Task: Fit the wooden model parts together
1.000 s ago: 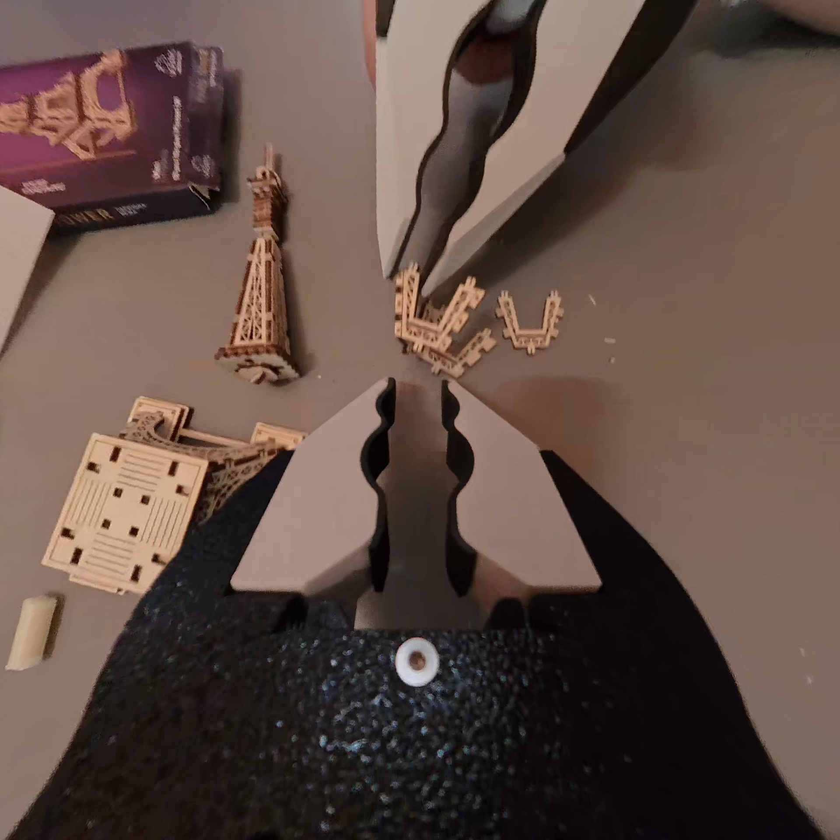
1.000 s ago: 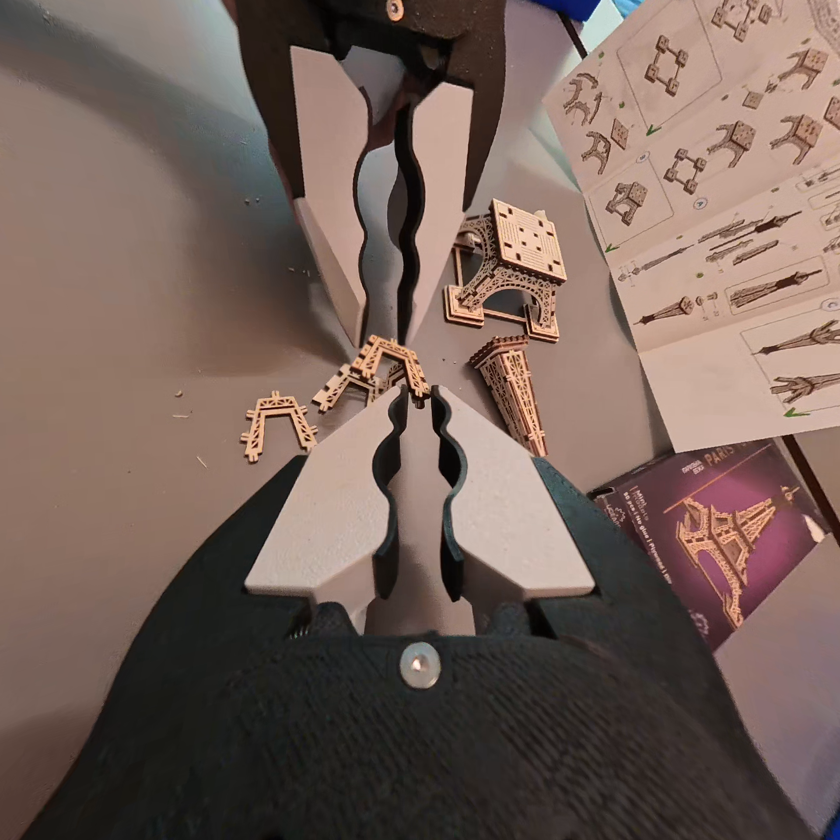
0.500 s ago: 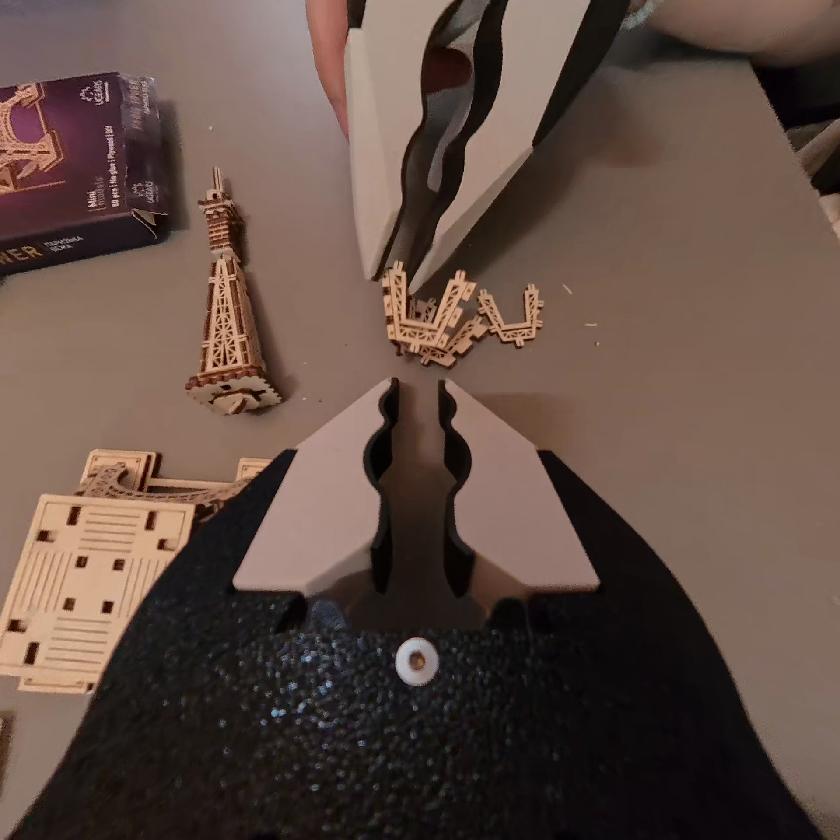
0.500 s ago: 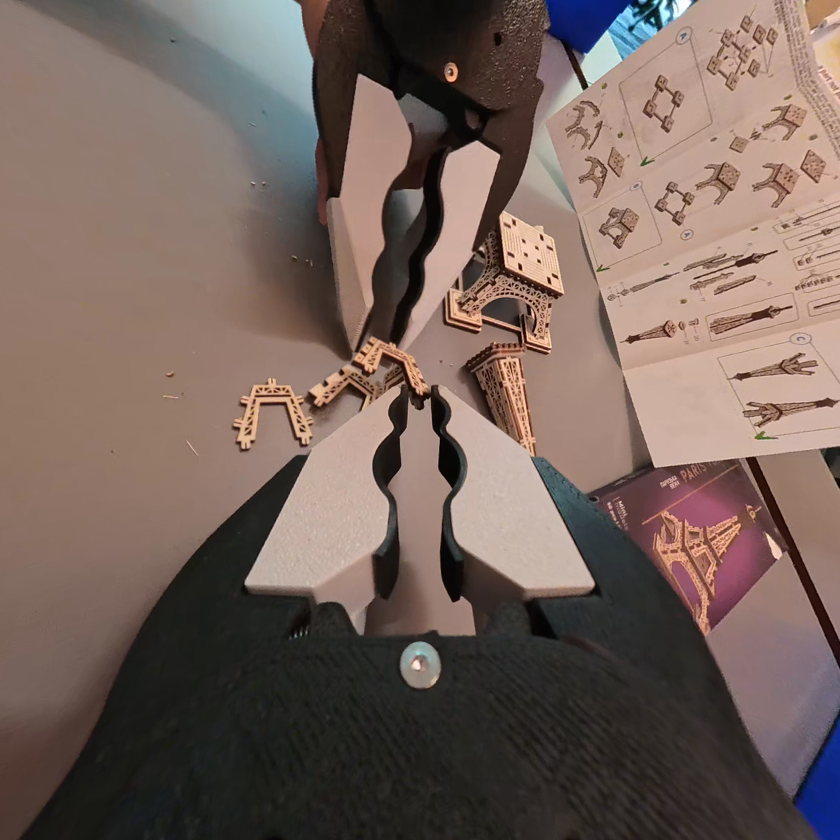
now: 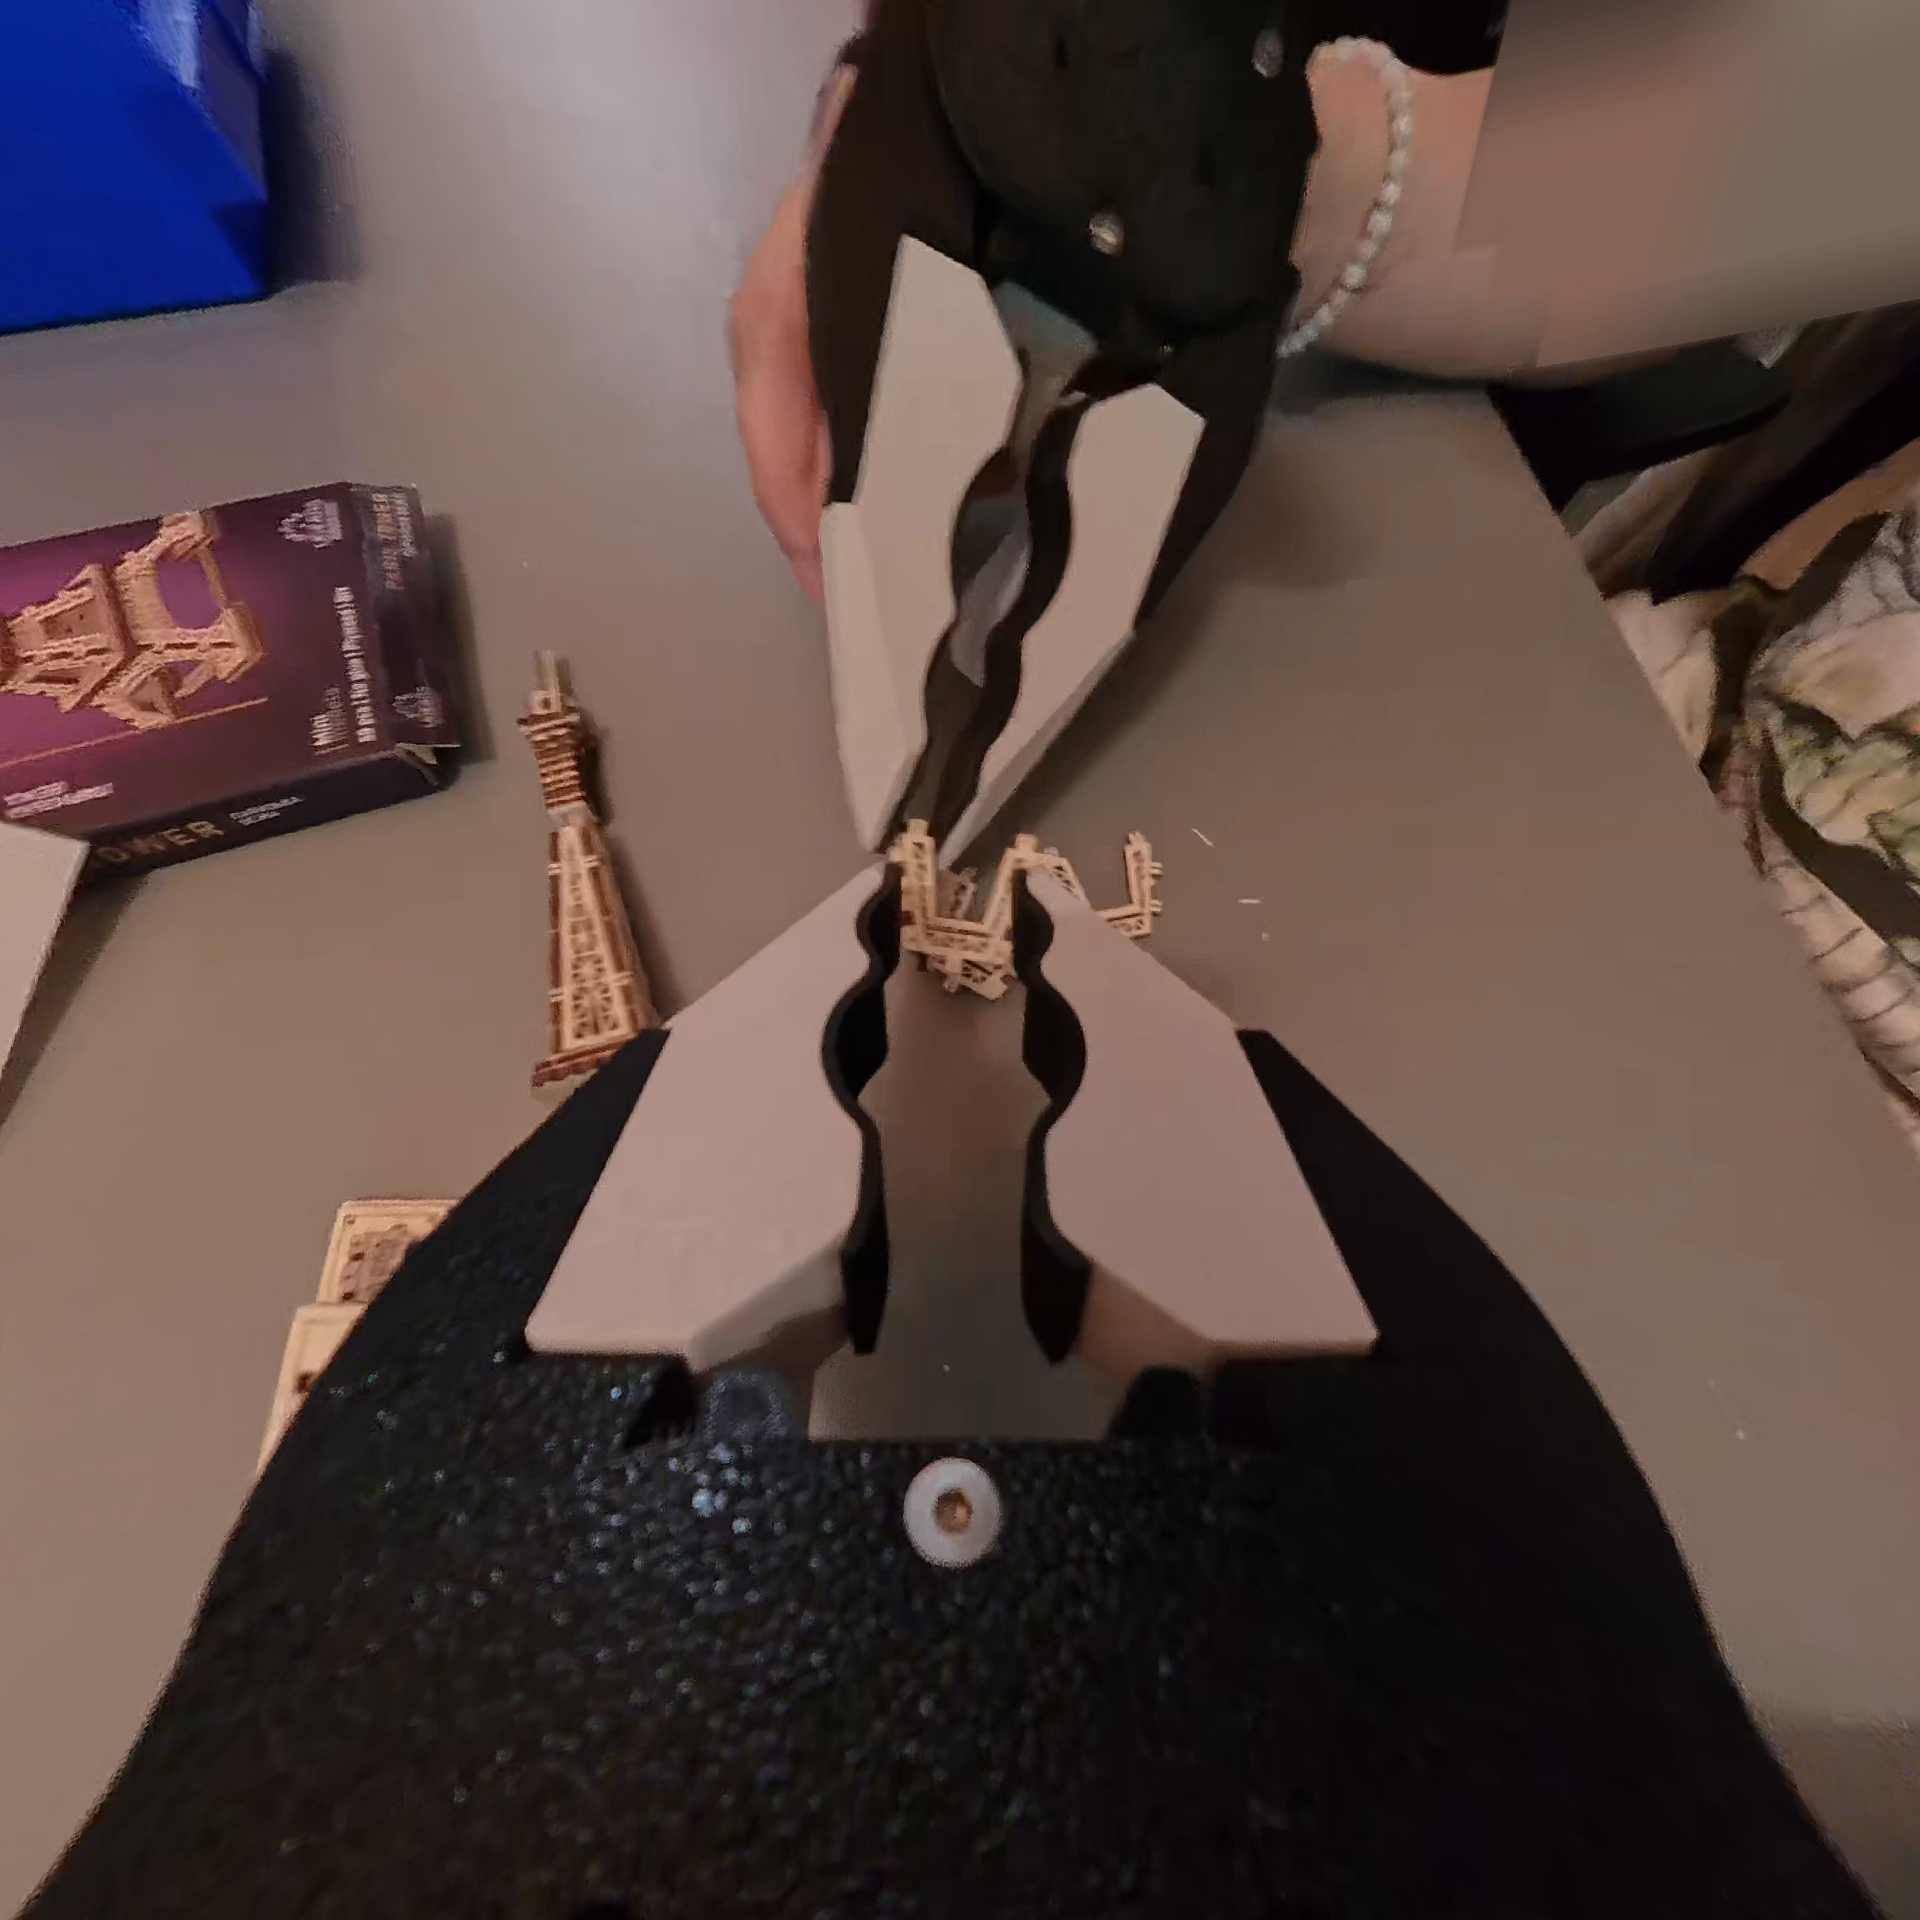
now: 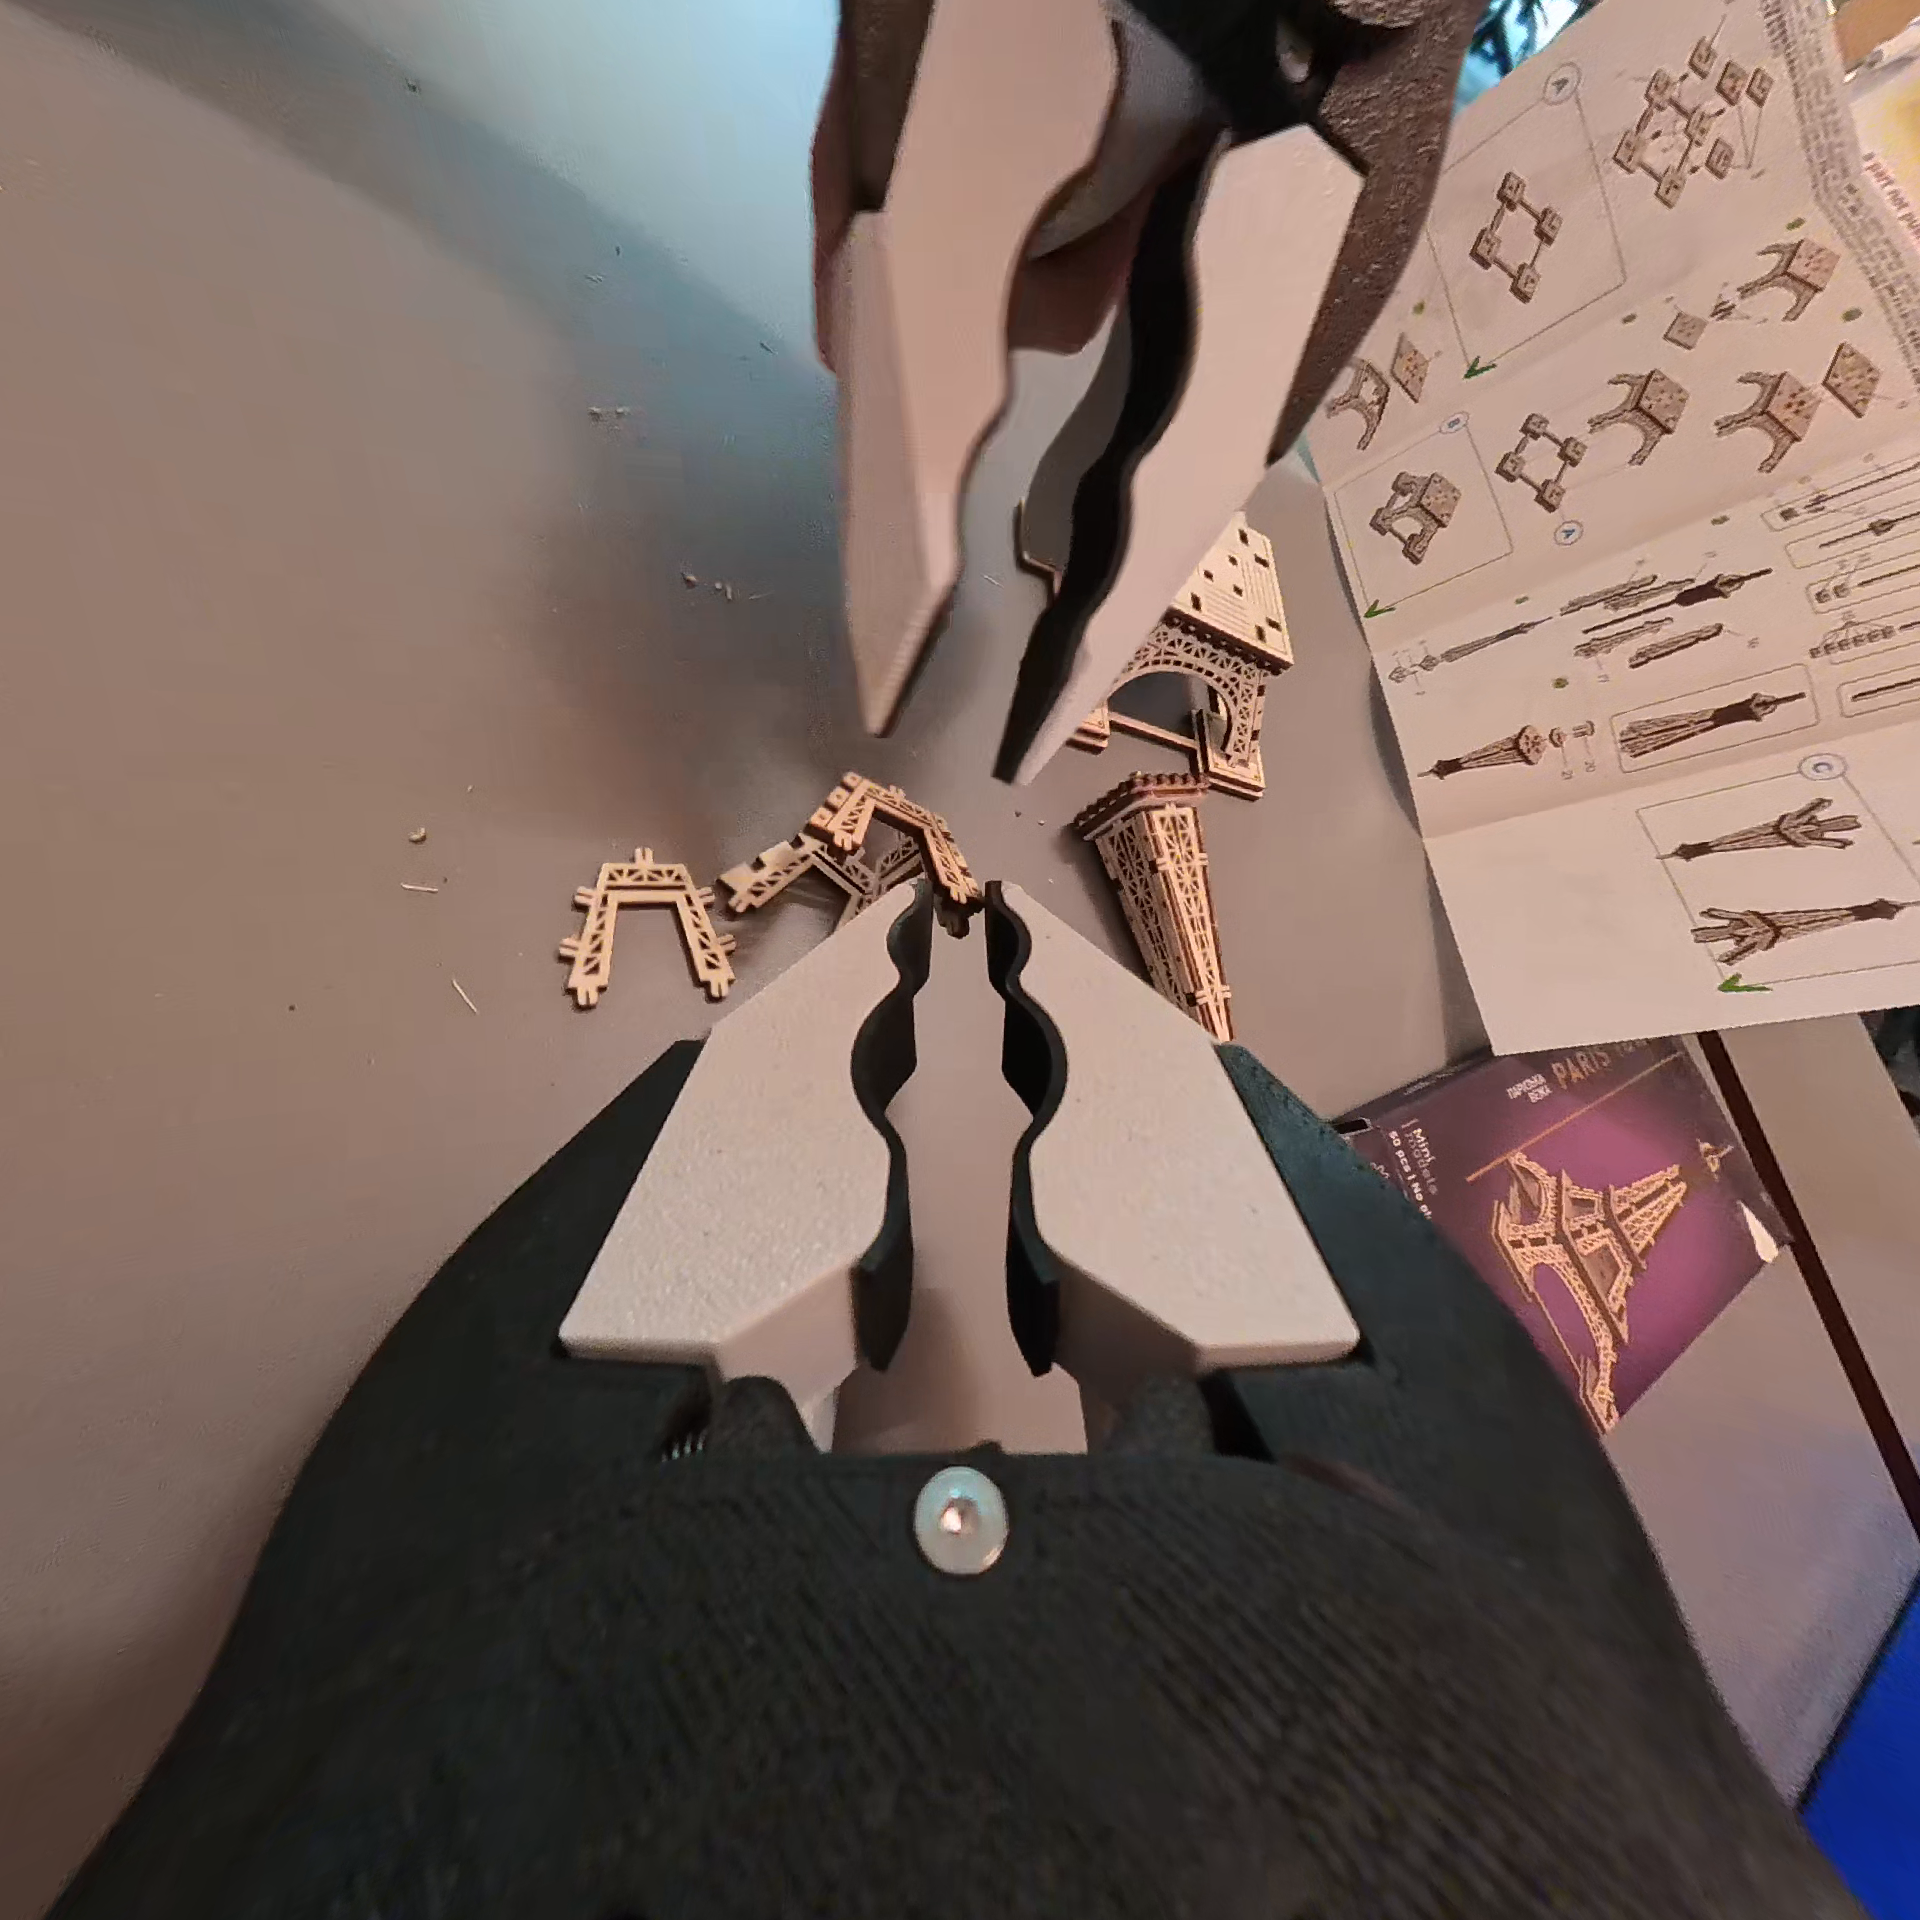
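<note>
Several flat wooden arch pieces (image 6: 831,842) lie in a small pile on the grey table; they also show in the left wrist view (image 5: 961,930). My right gripper (image 6: 956,899) is nearly closed on one leg of a tilted arch piece (image 6: 925,831); in the left wrist view it (image 5: 920,831) comes down from above. My left gripper (image 5: 961,899) is open and empty, with its tips on either side of the pile. In the right wrist view it (image 6: 945,743) hangs just above the pile. One arch piece (image 6: 644,925) lies apart.
A built wooden spire (image 5: 577,935) lies left of the pile. The tower base (image 6: 1216,665) stands behind it. A purple box (image 5: 208,655), an instruction sheet (image 6: 1662,520) and a blue object (image 5: 104,156) are around. The table edge (image 5: 1662,665) runs at the right. Left and right tips are no more than a few centimetres apart. It is some 7 cm from my right tips to the built wooden spire (image 5: 577,935).
My left gripper has moved forward to the arch pile and opened wider. My right gripper stays on the arch piece's leg.
</note>
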Motion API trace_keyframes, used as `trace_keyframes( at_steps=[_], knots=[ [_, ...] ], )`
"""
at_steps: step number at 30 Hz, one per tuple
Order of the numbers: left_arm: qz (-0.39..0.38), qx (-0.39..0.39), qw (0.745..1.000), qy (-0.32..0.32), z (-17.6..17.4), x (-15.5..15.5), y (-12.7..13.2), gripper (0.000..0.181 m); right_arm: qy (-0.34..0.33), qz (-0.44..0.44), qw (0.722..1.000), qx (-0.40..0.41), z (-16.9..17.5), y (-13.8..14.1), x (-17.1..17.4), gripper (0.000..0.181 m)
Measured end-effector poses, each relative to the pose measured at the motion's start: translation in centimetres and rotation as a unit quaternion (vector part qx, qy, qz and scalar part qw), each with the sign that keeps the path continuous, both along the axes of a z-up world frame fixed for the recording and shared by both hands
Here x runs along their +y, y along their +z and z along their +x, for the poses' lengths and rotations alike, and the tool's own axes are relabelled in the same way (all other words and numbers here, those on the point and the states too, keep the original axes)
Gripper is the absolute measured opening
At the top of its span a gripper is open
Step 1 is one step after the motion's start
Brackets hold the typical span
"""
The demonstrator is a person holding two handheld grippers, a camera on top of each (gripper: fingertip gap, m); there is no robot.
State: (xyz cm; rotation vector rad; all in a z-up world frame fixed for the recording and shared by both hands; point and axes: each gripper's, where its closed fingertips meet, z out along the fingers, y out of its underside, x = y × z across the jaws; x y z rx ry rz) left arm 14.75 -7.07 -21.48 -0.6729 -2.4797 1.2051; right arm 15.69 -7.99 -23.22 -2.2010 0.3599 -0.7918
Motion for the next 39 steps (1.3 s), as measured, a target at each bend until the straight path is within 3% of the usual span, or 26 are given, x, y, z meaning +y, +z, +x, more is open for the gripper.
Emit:
trace_keyframes(
  at_steps=[3,9,16,21,26,28,33,39],
  knots=[
    [0.012,-0.017,1.0,0.022,0.9,-0.8,-0.2,0.011,0.0,0.004,1.0,-0.004,0.0,0.0,0.2,0.008],
    [0.077,-0.065,0.995,0.005,0.8,-0.9,-2.2,0.022,-0.003,0.008,1.0,-0.004,0.0,0.0,0.1,0.008],
    [0.111,-0.019,0.993,-0.022,0.0,-0.8,-2.7,0.017,0.007,0.017,1.0,0.0,-0.3,0.0,0.3,0.008],
    [0.106,-0.051,0.992,-0.035,0.0,-1.3,-2.8,0.006,0.001,0.019,1.0,0.007,-0.3,-0.1,-0.2,0.01],
    [0.084,-0.109,0.99,-0.028,0.4,-1.9,-2.4,0.006,-0.038,0.077,0.989,0.118,-1.3,-0.1,-1.5,0.031],
    [0.078,-0.139,0.986,-0.045,0.1,-1.7,-2.4,0.006,-0.045,0.108,0.984,0.134,-1.2,0.1,-1.3,0.029],
    [0.07,-0.192,0.977,-0.052,0.4,-1.8,-2.6,0.006,-0.074,0.088,0.979,0.169,-1.0,-1.7,-1.4,0.031],
    [0.058,-0.186,0.979,-0.061,0.0,-2.0,-2.6,0.006,-0.079,0.08,0.978,0.176,-1.1,-2.4,-0.6,0.033]
  ],
)
